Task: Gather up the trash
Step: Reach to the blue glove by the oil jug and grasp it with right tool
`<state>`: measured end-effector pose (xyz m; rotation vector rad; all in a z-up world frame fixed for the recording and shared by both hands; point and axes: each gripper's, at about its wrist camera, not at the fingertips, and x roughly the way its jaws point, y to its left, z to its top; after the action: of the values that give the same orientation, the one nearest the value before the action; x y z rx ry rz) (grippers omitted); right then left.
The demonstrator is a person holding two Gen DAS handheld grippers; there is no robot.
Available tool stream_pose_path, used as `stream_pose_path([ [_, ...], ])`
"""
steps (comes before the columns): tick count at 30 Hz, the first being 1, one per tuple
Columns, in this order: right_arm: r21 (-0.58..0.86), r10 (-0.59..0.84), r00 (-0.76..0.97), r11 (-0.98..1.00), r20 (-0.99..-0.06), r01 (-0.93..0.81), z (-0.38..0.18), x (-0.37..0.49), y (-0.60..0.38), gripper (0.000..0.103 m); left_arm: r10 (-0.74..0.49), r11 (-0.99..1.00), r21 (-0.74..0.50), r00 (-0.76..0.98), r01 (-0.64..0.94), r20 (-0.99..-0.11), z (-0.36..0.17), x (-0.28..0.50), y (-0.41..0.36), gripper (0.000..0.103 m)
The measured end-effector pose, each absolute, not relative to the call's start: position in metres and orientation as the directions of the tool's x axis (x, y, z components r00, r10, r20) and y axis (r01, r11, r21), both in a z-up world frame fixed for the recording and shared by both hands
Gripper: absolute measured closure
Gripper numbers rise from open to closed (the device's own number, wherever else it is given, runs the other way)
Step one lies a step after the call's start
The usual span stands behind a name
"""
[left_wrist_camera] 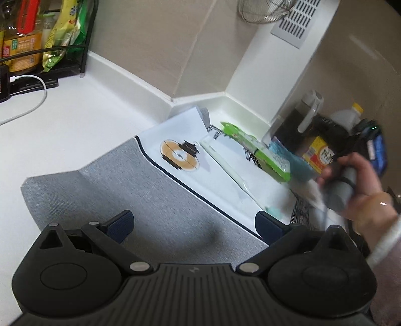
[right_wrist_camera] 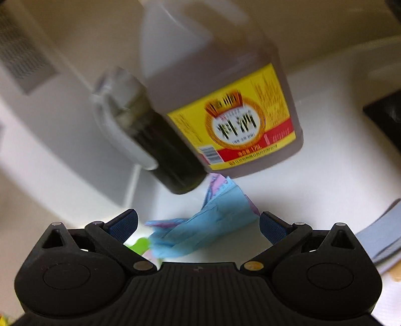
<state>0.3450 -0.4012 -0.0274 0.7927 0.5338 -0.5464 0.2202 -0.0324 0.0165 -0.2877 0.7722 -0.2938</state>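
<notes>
Right gripper (right_wrist_camera: 198, 225) spread wide, nothing held, blue wrapper (right_wrist_camera: 200, 230) between pads; big jug (right_wrist_camera: 225, 120) at 12 o'clock, could get knocked. Left gripper (left_wrist_camera: 194, 224) open wide, empty.

Two grippers are counted — the left gripper (left_wrist_camera: 194, 225) and the right gripper (right_wrist_camera: 198, 225), each with two blue-padded fingers spread apart; one hand (left_wrist_camera: 361, 190) is seen, wrapped round a grey handle. On the white counter (left_wrist_camera: 75, 120) one grey paper bag (left_wrist_camera: 140, 200) is laid flat; one green packet (left_wrist_camera: 260, 153) and one crumpled blue wrapper (right_wrist_camera: 208, 225) are counted beside it. Two bottles are seen standing together — one large jug with a yellow label (right_wrist_camera: 225, 105) and one dark bottle with a white handle (right_wrist_camera: 160, 150); a third, white-bodied with a yellow cap (left_wrist_camera: 351, 115), is counted behind them. One white cable (left_wrist_camera: 32, 100) and one wire strainer (left_wrist_camera: 265, 10) are counted; the packets in the black rack (left_wrist_camera: 62, 32) are too blurred for counting.
</notes>
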Motion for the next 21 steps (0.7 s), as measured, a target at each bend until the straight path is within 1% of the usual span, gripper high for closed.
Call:
stream_pose_path([
  [5,0.491,-0.247,0.709,0.572,-0.66,0.657,-0.045,0.376,-0.4,0.001,-0.36,0.916,-0.37,0.721,0.153,-0.593,0.032,0.214,-0.021,0.0],
  [6,0.474,-0.261,0.7,0.576,-0.665,0.666,-0.048,0.377,-0.399,0.006,-0.358,0.915,-0.373,0.728,0.15,-0.584,0.035,0.212,-0.02,0.0],
  [7,0.458,-0.276,0.69,0.579,-0.669,0.675,-0.05,0.378,-0.397,0.028,-0.352,0.915,-0.376,0.736,0.142,-0.578,0.039,0.21,-0.019,0.0],
  [8,0.446,-0.283,0.686,0.586,-0.67,0.677,-0.053,0.377,-0.396,0.048,-0.341,0.916,-0.38,0.747,0.127,-0.572,0.042,0.209,-0.018,0.0],
  [9,0.441,-0.276,0.684,0.592,-0.676,0.675,-0.056,0.375,-0.396,0.07,-0.332,0.915,-0.387,0.758,0.113,-0.562,0.045,0.208,-0.017,0.0],
  [10,0.452,-0.277,0.692,0.589,-0.666,0.67,-0.057,0.37,-0.397,0.074,-0.329,0.912,-0.397,0.767,0.105,-0.552,0.049,0.208,-0.016,0.0],
  [12,0.459,-0.291,0.703,0.587,-0.649,0.667,-0.054,0.357,-0.397,0.075,-0.325,0.906,-0.414,0.779,0.093,-0.536,0.054,0.208,-0.017,0.0],
  [14,0.507,-0.298,0.728,0.558,-0.617,0.658,-0.046,0.337,-0.399,0.075,-0.326,0.901,-0.425,0.778,0.084,-0.537,0.056,0.211,-0.02,0.0],
  [17,0.614,-0.272,0.803,0.531,-0.53,0.584,-0.026,0.299,-0.399,0.075,-0.339,0.893,-0.445,0.76,0.074,-0.554,0.051,0.219,-0.03,0.0],
  [21,0.68,-0.23,0.885,0.572,-0.404,0.459,0.005,0.239,-0.382,0.075,-0.338,0.906,-0.416,0.725,0.078,-0.6,0.036,0.24,-0.057,0.0],
])
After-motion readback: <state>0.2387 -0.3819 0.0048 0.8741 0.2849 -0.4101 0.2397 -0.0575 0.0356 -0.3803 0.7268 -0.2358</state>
